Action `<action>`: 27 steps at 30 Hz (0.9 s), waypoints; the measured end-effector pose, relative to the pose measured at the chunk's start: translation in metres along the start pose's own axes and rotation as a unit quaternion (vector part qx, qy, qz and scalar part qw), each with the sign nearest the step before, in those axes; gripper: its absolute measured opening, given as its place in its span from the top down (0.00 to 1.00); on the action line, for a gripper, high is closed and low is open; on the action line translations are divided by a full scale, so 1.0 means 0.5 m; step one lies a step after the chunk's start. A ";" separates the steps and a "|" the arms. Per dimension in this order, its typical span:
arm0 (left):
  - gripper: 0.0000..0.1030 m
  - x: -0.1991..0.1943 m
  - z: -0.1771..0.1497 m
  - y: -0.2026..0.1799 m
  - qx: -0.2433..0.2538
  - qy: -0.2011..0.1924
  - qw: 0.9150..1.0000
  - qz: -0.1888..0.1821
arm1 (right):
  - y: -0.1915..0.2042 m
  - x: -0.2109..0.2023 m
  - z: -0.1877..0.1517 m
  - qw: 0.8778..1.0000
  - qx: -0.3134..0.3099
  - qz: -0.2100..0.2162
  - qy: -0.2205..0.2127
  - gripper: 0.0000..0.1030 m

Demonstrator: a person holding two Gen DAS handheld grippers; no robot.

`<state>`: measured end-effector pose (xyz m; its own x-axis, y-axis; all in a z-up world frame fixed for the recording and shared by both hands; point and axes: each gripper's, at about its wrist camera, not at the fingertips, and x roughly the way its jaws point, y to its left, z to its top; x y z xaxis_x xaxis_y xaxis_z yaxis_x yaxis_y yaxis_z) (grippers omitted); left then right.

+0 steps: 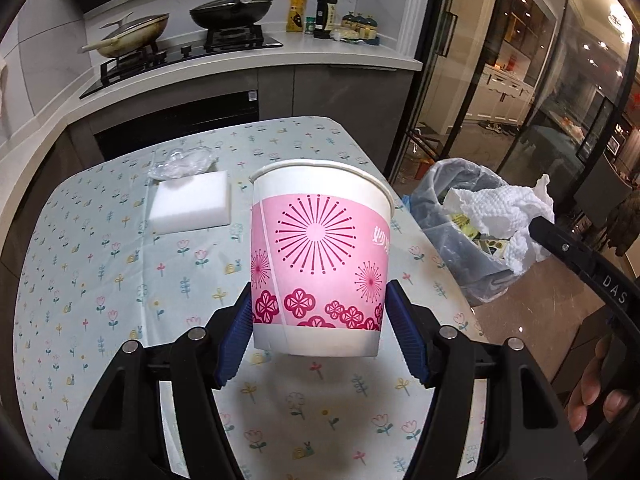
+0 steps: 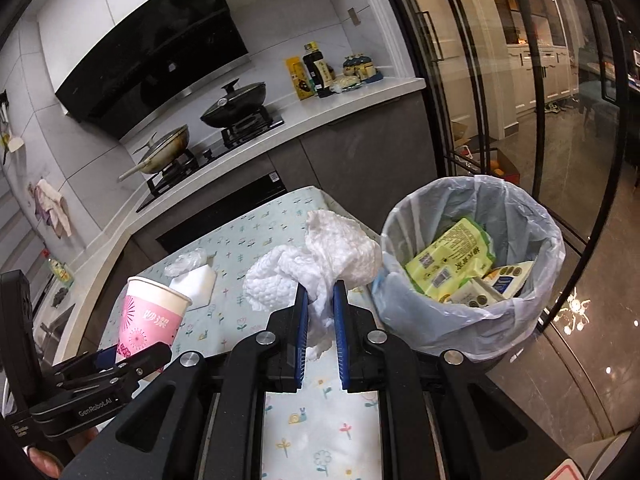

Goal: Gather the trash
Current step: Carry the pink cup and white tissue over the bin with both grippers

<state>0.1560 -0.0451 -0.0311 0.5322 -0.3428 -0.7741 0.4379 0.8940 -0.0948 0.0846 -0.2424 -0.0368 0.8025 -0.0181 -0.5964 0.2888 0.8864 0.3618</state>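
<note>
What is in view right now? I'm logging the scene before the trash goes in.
paper cup: 1, pink and white, in left gripper
crumpled paper towel: 1, white, in right gripper
trash bin: 1, clear liner, right of table
packets: several, green-yellow, in bin
sponge block: 1, white, on table
plastic wrap: 1, clear, behind sponge
table: 1, floral cloth
pans: 2, on stove
left gripper: black, blue pads
right gripper: same

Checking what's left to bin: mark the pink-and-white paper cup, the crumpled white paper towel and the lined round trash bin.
Pink-and-white paper cup [image 1: 316,256]: left wrist view, on its pink printed side.
Crumpled white paper towel [image 2: 340,252]: right wrist view, on its upper bulge.
Lined round trash bin [image 2: 412,316]: right wrist view, on its outer liner wall.
</note>
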 end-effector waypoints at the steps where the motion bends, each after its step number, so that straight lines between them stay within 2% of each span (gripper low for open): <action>1: 0.40 0.005 0.001 -0.016 0.007 0.002 1.000 -0.002 | -0.018 -0.005 0.002 1.000 0.006 -0.004 -0.002 0.89; 16: 0.40 0.088 0.029 -0.226 0.087 0.033 0.994 -0.053 | -0.227 -0.051 0.031 0.996 0.067 -0.058 -0.024 0.89; 27: 0.39 0.182 0.095 -0.340 0.118 0.057 0.987 -0.088 | -0.309 0.017 0.082 0.993 0.088 -0.074 -0.018 0.89</action>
<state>0.1646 -0.2419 -0.0558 0.3538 -0.4400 -0.8254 0.6803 0.7267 -0.0957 0.0683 -0.3982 -0.0684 0.7619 -0.1606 -0.6275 0.4886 0.7784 0.3940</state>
